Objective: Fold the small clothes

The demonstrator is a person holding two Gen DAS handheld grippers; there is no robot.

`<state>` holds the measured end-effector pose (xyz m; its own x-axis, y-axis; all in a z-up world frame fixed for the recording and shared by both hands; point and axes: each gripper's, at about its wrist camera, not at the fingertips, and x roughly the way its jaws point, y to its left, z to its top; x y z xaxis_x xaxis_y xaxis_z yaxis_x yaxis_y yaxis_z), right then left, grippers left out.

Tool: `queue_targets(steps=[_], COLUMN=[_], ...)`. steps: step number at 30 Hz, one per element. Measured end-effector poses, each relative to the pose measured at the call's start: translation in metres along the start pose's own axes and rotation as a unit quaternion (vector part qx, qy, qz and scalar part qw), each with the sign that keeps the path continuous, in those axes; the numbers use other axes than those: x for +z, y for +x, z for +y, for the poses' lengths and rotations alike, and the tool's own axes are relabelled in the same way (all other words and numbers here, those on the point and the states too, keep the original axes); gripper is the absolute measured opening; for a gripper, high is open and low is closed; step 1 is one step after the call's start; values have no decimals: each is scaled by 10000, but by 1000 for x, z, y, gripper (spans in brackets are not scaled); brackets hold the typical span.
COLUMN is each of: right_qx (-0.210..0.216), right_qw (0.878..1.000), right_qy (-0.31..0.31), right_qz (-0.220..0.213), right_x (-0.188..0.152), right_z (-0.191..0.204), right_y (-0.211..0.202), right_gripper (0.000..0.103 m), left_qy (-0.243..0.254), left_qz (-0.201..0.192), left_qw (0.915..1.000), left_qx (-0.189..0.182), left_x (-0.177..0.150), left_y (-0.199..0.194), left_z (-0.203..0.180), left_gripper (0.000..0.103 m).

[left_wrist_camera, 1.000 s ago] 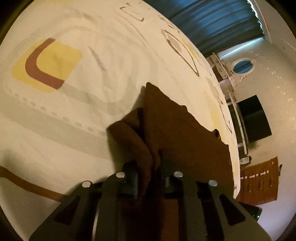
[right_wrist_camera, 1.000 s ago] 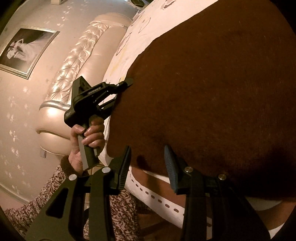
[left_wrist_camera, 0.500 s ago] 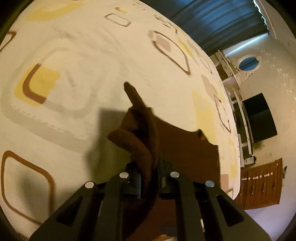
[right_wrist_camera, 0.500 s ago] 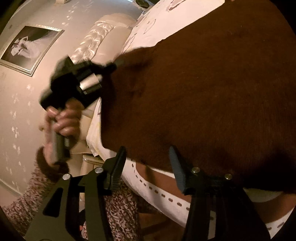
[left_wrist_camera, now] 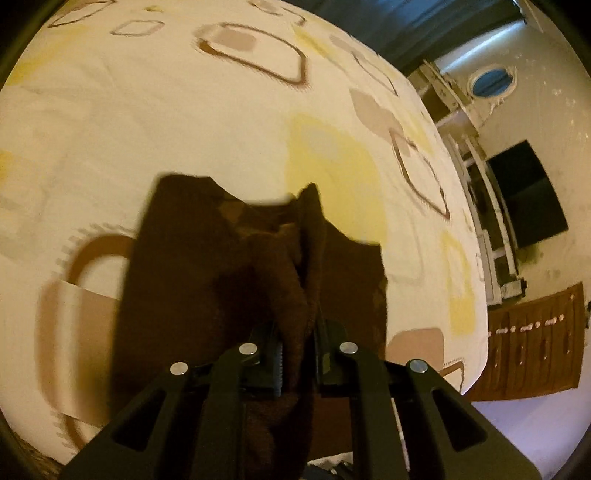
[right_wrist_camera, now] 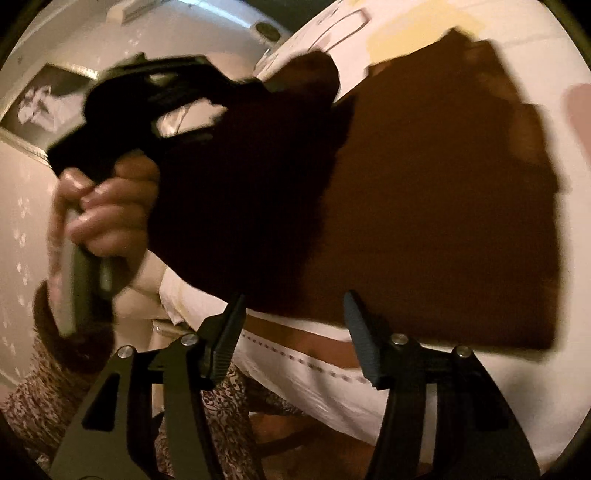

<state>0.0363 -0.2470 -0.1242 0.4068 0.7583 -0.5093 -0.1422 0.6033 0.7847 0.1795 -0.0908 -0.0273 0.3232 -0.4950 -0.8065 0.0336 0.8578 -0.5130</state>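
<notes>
Left wrist view: the left gripper [left_wrist_camera: 297, 354] has its fingers [left_wrist_camera: 275, 363] pinched on a bunched fold of the brown cloth [left_wrist_camera: 207, 280], lifted clear of the flat part, which runs away from the fingers toward the far side of the bed [left_wrist_camera: 147, 122]; curtains [left_wrist_camera: 424, 22] and a dark screen [left_wrist_camera: 528, 199] stand at right. Right wrist view: the right gripper [right_wrist_camera: 291, 332] is empty, fingers [right_wrist_camera: 360, 339] opening just off the cloth's near edge, the flat cloth [right_wrist_camera: 443, 206] lying ahead; the person's hand [right_wrist_camera: 107, 210] carries the other gripper [right_wrist_camera: 155, 107] at left, nearer the raised corner. A framed picture [right_wrist_camera: 40, 107] hangs behind.
</notes>
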Motion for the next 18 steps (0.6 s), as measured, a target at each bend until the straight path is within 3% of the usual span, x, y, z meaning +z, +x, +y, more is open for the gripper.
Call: queue_targets(steps=[6,11,17,18], right_qx=[-48,-25,130,175], right_qw=[9990,9971,9952,9951], right_qy=[305,552,638,631], right_qz=[-312,-525,-729,-743], right_x=[-10,-10,-6,-3], right_z=[-29,-52,-58,-57], right_y=[-38,-57,-77,-79], right_gripper=[56,56,56,56], left_qy=[67,-93,328,379], left_qz=[213,-34,69,18], left_qw=[9996,9998,9968,9959], left_qx=[185,189,-727,-827], left_x=[-34,-46,-62,-65], left_y=[53,62,19,10], left_z=[-30,-31,-44,-44], left_gripper=[12,15,32,41])
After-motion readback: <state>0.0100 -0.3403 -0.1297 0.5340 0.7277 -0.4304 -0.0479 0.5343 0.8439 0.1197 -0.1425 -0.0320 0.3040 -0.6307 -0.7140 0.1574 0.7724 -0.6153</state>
